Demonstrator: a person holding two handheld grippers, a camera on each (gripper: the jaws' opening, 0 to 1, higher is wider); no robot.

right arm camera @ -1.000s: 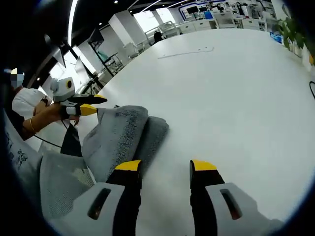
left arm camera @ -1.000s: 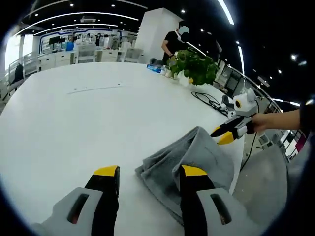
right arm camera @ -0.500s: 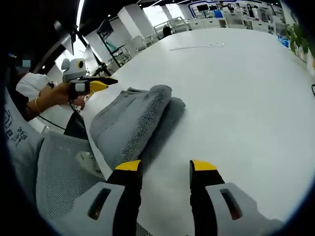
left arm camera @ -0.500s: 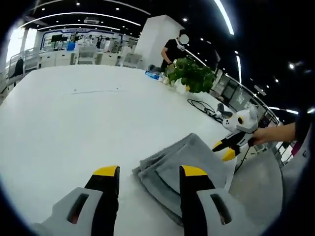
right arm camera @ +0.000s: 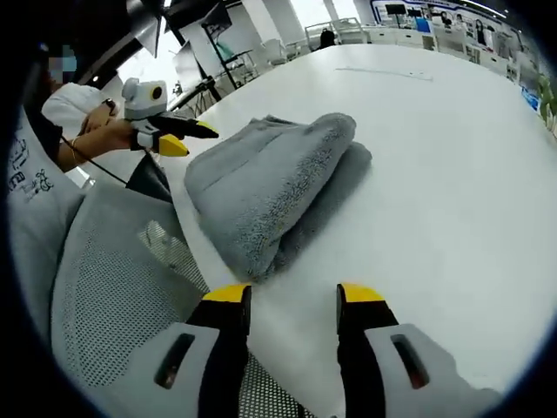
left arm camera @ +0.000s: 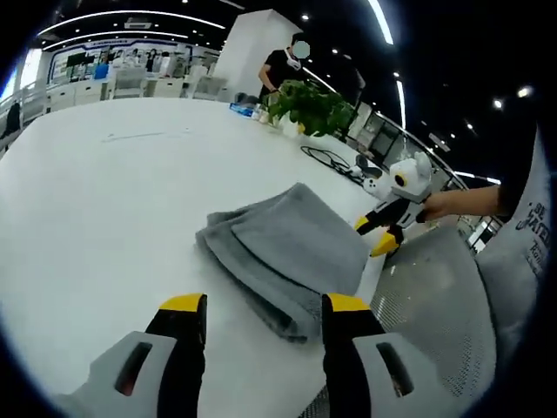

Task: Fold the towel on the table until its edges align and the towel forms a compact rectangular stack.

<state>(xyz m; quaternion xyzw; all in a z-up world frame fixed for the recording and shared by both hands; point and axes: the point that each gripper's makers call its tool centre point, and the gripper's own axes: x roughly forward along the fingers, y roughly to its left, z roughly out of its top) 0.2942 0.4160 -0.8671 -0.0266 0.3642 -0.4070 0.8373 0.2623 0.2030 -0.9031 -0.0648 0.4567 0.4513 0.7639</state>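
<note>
The grey towel (left arm camera: 280, 251) lies folded in a thick stack near the edge of the white table (left arm camera: 104, 192). My left gripper (left arm camera: 265, 306) is open just short of the towel's near fold, with nothing between its jaws. My right gripper (left arm camera: 372, 235) enters from the right, beside the towel's edge and off the table rim. In the right gripper view the towel (right arm camera: 277, 185) shows its rolled fold. My right gripper (right arm camera: 294, 296) stands open in front of it, holding nothing. The left gripper (right arm camera: 187, 139) hovers by the towel's far-left corner, held by a hand (right arm camera: 96, 135).
A grey mesh chair (right arm camera: 122, 287) sits against the table edge, also seen as the mesh chair (left arm camera: 426, 305). A potted plant (left arm camera: 305, 100) and black cables (left arm camera: 331, 157) lie farther along the table. A person (left arm camera: 283, 70) stands behind the plant.
The towel's raised edge has dropped and the stack lies flat. Both cameras have pulled back toward the table edge, so the grippers stand a little away from the towel.
</note>
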